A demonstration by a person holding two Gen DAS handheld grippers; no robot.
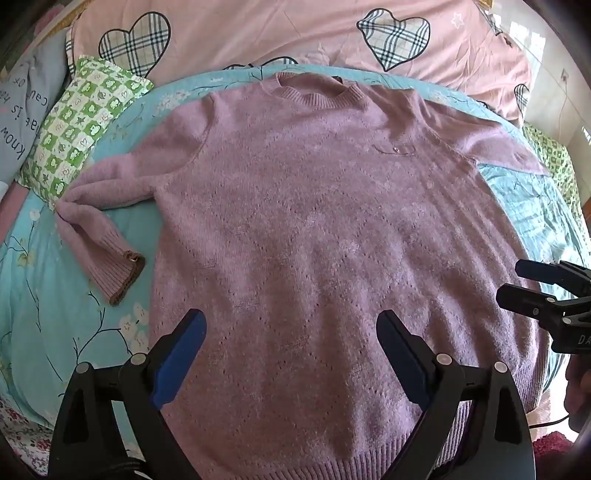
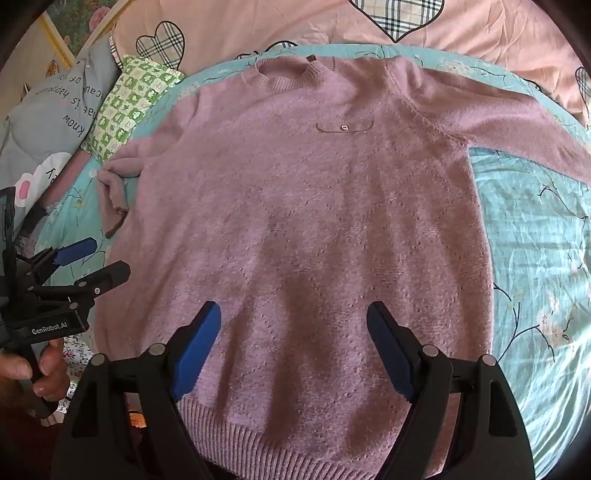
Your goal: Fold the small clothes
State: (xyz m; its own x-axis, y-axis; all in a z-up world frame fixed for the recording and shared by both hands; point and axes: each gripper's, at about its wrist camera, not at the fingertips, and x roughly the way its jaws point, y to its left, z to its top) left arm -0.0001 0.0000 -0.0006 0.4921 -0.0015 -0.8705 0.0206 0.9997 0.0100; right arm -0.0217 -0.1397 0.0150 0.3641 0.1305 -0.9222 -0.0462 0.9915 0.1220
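A pink knitted sweater [image 1: 314, 221] lies flat, front up, on a turquoise floral sheet [image 1: 48, 295]; it also shows in the right wrist view [image 2: 306, 221]. Its left sleeve [image 1: 99, 236] is bent back with a brown-trimmed cuff; its right sleeve [image 2: 517, 125] stretches out to the right. My left gripper [image 1: 291, 328] is open and empty above the sweater's lower left part, and it shows at the left edge of the right wrist view [image 2: 96, 258]. My right gripper [image 2: 293, 321] is open and empty above the hem; it shows at the right edge of the left wrist view [image 1: 517, 280].
A green checked pillow [image 1: 81, 125] lies beside the left sleeve. A pink duvet with plaid hearts [image 1: 295, 33] lies behind the collar. A grey cushion with lettering [image 2: 55, 110] sits at far left. The turquoise sheet [image 2: 535, 277] lies bare to the right of the sweater.
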